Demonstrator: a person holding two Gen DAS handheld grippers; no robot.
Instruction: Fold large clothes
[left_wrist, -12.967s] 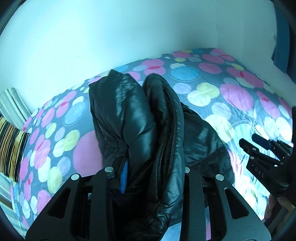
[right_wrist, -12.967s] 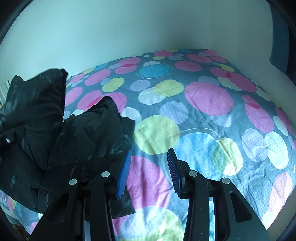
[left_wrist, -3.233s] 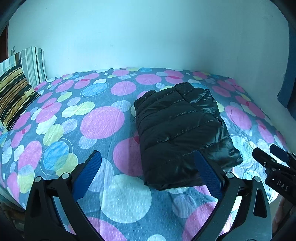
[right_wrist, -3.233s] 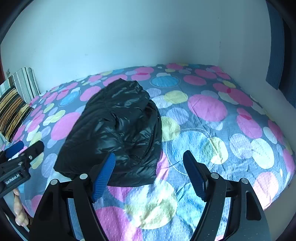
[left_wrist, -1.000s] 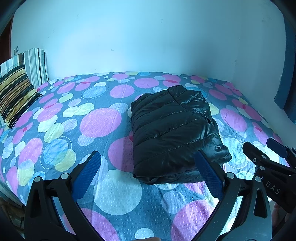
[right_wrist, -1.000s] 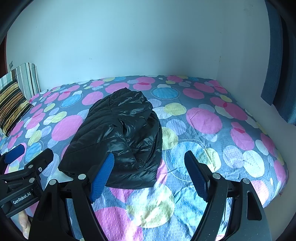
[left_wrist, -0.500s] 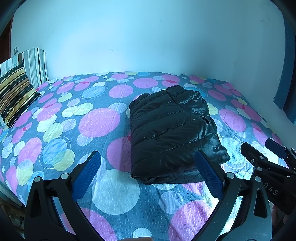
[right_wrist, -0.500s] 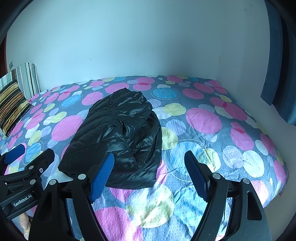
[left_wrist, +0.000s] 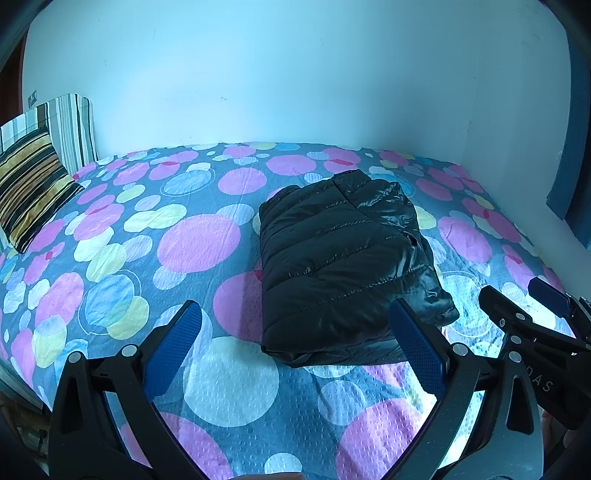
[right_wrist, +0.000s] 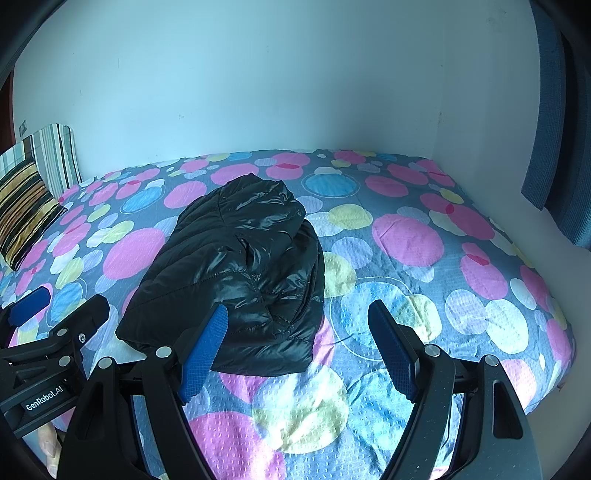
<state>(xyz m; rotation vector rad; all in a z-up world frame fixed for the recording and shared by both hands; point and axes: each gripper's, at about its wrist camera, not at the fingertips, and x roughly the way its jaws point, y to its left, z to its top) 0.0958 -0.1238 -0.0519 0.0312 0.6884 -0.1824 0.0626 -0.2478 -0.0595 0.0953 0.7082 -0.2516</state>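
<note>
both grippers (left_wrist: 295, 341) (right_wrist: 297, 345) open, empty vs 13s ago; jacket (left_wrist: 343, 266) now folded on bed (left_wrist: 192, 240).

Left gripper (left_wrist: 295, 343): jaws wide apart, nothing between them. Ahead and to its left, bare bedspread (left_wrist: 207, 243) offers open passage. Ahead and slightly right, the folded black jacket (left_wrist: 340, 258) lies as a low obstacle. Far left, striped pillows (left_wrist: 33, 184) stand against the wall (left_wrist: 295, 74), which closes off the far side. Right gripper (right_wrist: 295, 343): jaws wide apart and empty; jacket ahead-left, open bedspread ahead and right. A blue curtain (right_wrist: 554, 129) hangs at far right.
</note>
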